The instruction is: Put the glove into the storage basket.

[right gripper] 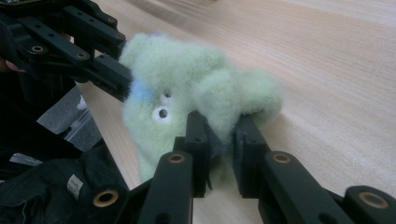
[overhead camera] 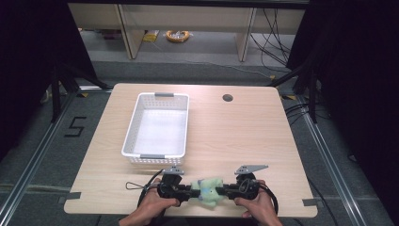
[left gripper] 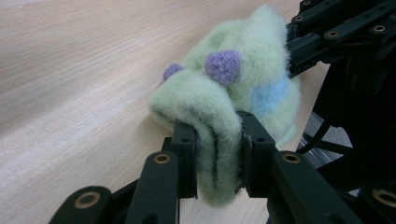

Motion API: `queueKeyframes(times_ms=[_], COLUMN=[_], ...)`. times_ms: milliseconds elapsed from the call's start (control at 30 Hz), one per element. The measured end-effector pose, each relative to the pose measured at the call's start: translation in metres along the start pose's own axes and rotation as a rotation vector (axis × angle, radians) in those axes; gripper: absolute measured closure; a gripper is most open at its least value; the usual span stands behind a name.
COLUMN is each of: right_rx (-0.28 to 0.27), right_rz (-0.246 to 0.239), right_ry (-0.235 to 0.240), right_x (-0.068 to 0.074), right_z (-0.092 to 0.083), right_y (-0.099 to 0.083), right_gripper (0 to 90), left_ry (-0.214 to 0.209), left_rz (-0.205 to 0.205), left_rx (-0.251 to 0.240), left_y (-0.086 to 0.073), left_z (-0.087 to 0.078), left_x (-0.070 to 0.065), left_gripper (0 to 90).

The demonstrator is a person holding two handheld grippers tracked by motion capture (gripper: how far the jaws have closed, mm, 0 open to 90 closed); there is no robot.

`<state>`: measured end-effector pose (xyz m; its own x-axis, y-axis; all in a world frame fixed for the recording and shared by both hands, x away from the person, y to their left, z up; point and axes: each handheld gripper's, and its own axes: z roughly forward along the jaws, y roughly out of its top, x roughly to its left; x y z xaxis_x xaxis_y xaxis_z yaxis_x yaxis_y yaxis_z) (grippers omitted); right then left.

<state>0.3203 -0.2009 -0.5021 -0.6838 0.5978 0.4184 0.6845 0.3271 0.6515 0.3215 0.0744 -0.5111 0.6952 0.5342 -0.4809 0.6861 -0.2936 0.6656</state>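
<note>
Fuzzy pale-green plush toy (overhead camera: 208,189) with purple and blue spots, near the wooden table's (overhead camera: 244,132) front edge, pinched between both claws: left gripper (overhead camera: 192,191) and right gripper (overhead camera: 223,190) each clenched on one side.

**Colours on the table**

Fuzzy pale green plush toy (left gripper: 219,93) with purple knitted bumps, a light blue patch, little white eyes with dark centres. Black jaws on the left gripper (left gripper: 219,161) and right gripper (right gripper: 223,154), brass-coloured rivets. Light wood-grain table (overhead camera: 235,136). White lattice basket (overhead camera: 157,125) with grey handles.
</note>
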Motion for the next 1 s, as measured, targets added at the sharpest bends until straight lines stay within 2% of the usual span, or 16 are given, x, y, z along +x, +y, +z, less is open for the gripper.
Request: queueKeyframes(times_ms=[133,167,200,267,333,367,467,500,600,633,700,733,767,867,967,1000], right_rx=[0.003,0.005,-0.001,0.001,0.005,-0.006,-0.005,-0.011,-0.023,-0.028,-0.032,-0.029,-0.032,-0.040,-0.057,-0.059], right_rz=[-0.006,0.004,-0.020,-0.020,0.002,-0.033,-0.016,-0.017,-0.008,-0.045,-0.042,-0.004,-0.031,-0.026,-0.056,-0.057], right_ry=[-0.012,-0.002,-0.007,-0.023,-0.017,-0.009,-0.001,-0.001,0.001,-0.014,0.003,0.006,0.004,0.006,-0.010,-0.006], right_x=[0.007,0.010,0.009,0.011,0.017,0.017,0.020,0.020,0.021,0.020,0.021,0.025,0.024,0.026,0.026,0.027], right_z=[-0.002,-0.002,-0.002,-0.003,-0.004,-0.003,-0.004,-0.004,-0.006,-0.008,-0.009,-0.010,-0.010,-0.013,-0.016,-0.017], right_y=[0.000,0.001,0.002,0.002,0.003,0.003,0.005,0.005,0.006,0.008,0.009,0.010,0.012,0.015,0.019,0.021], right_gripper=[78.8,78.8,78.9,78.9,78.9,78.9,78.9,79.0,79.0,79.0,79.0,79.0,79.1,79.1,79.1,79.1], left_ry=[-0.013,0.005,0.005,-0.016,0.003,-0.020,-0.003,-0.023,-0.024,-0.026,-0.020,-0.012,-0.034,-0.028,-0.031,-0.027], left_rz=[0.022,0.023,0.023,0.022,0.025,0.030,0.028,0.037,0.040,0.039,0.036,0.043,0.039,0.045,0.052,0.074], left_rx=[0.000,-0.003,-0.003,-0.007,-0.002,-0.006,-0.011,-0.015,-0.020,-0.025,-0.032,-0.021,-0.028,-0.032,-0.038,-0.034], left_y=[-0.001,-0.001,-0.001,-0.002,-0.002,-0.002,-0.001,0.000,0.001,0.002,0.003,0.004,0.006,0.008,0.013,0.017], left_z=[-0.006,-0.007,-0.007,-0.008,-0.010,-0.011,-0.013,-0.015,-0.017,-0.019,-0.019,-0.021,-0.022,-0.024,-0.029,-0.032], left_x=[-0.003,-0.004,-0.004,-0.003,-0.004,-0.004,-0.005,-0.005,-0.007,-0.006,-0.007,-0.007,-0.007,-0.008,-0.010,-0.011], left_gripper=[71.4,71.4,71.4,71.4,71.4,71.5,71.5,71.6,71.6,71.6,71.6,71.6,71.6,71.6,71.6,71.6])
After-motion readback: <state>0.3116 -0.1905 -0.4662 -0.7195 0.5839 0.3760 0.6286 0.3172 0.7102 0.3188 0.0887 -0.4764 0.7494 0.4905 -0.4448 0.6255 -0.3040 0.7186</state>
